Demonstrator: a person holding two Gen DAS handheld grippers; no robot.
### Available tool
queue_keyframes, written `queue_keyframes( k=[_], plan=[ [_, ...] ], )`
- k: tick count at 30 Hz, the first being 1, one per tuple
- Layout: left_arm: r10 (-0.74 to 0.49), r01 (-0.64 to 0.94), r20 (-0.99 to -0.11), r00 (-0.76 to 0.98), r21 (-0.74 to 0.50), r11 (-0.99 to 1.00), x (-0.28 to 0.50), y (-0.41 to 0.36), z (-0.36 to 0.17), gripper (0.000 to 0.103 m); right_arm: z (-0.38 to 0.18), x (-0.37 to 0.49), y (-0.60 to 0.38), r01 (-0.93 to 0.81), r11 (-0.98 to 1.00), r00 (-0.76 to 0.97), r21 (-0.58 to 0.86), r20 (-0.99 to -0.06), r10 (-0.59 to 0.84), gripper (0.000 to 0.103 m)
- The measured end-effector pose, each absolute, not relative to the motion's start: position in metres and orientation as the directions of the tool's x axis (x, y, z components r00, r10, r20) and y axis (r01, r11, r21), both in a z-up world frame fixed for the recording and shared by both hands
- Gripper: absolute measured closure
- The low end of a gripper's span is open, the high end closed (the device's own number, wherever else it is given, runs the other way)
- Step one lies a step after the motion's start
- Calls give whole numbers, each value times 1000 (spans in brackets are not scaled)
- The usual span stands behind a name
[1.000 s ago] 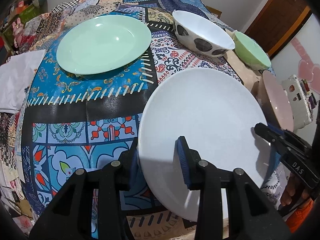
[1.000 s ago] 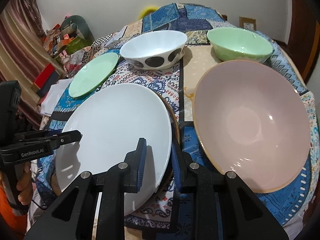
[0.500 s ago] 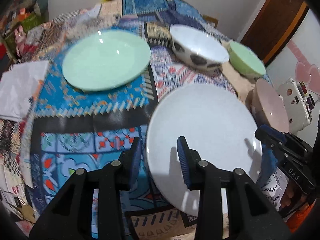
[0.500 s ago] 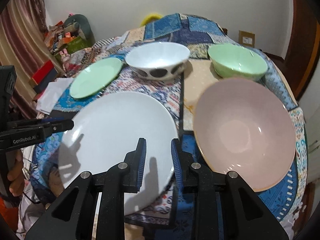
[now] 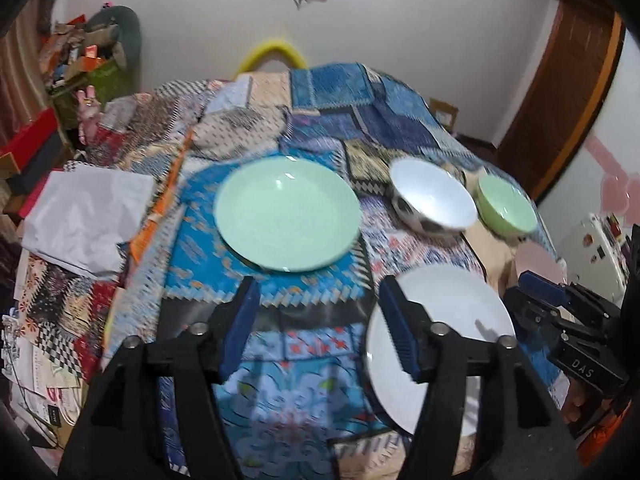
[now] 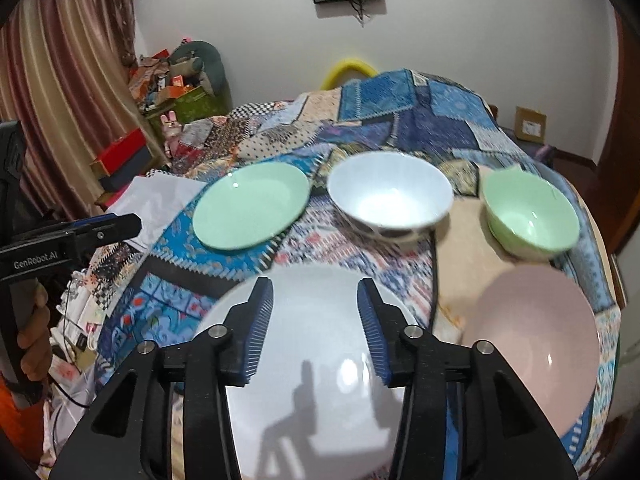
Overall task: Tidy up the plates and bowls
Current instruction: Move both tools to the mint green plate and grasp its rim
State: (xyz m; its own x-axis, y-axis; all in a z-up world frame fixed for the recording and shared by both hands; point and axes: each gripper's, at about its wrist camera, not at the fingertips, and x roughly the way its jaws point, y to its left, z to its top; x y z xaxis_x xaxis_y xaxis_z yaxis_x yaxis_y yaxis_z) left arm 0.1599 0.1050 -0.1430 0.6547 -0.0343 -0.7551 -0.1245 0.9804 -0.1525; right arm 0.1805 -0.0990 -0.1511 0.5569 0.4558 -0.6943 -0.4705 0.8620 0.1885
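1. Both grippers have let go of the white plate point(image 6: 320, 360) and risen since a second ago; their fingers, then pinching its rim, now stand spread.
2. Left gripper point(image 5: 316, 320) hovers above the patchwork cloth point(image 5: 280, 400), released and grasping nothing; the white plate lies at its 4 o'clock, partly behind the right finger.
3. Right gripper point(image 6: 316, 328) hangs over the white plate, fingers apart and clear of it.
4. From the right wrist view, the left gripper's black body pokes in at 9 o'clock, a hand point(image 6: 34, 336) wrapped around its handle.
5. Mint green plate point(image 5: 286, 216) sits flat at 12 o'clock of the left gripper.
6. White bowl with dark spots point(image 6: 390, 194), green bowl point(image 6: 530, 214) and pink bowl point(image 6: 532, 344) range from 12 to 3 o'clock of the right gripper, all upright on the cloth.
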Motion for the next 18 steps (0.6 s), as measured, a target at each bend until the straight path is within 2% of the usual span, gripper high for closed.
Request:
queue_keyframes(
  k=[3, 9, 18],
  plan=[
    [3, -171, -751, 660, -146, 974, 166, 126, -140, 32, -150, 192, -84, -489, 853, 549, 184, -695, 465, 57],
    [44, -249, -772, 634, -151, 957, 184, 165, -147, 32, -159, 212, -65, -512, 834, 500, 205, -718, 483, 56],
    [71, -253, -799, 597, -102, 962, 219, 194, -173, 32, -183, 247, -33, -521, 823, 418, 226, -773, 477, 56]
  ],
)
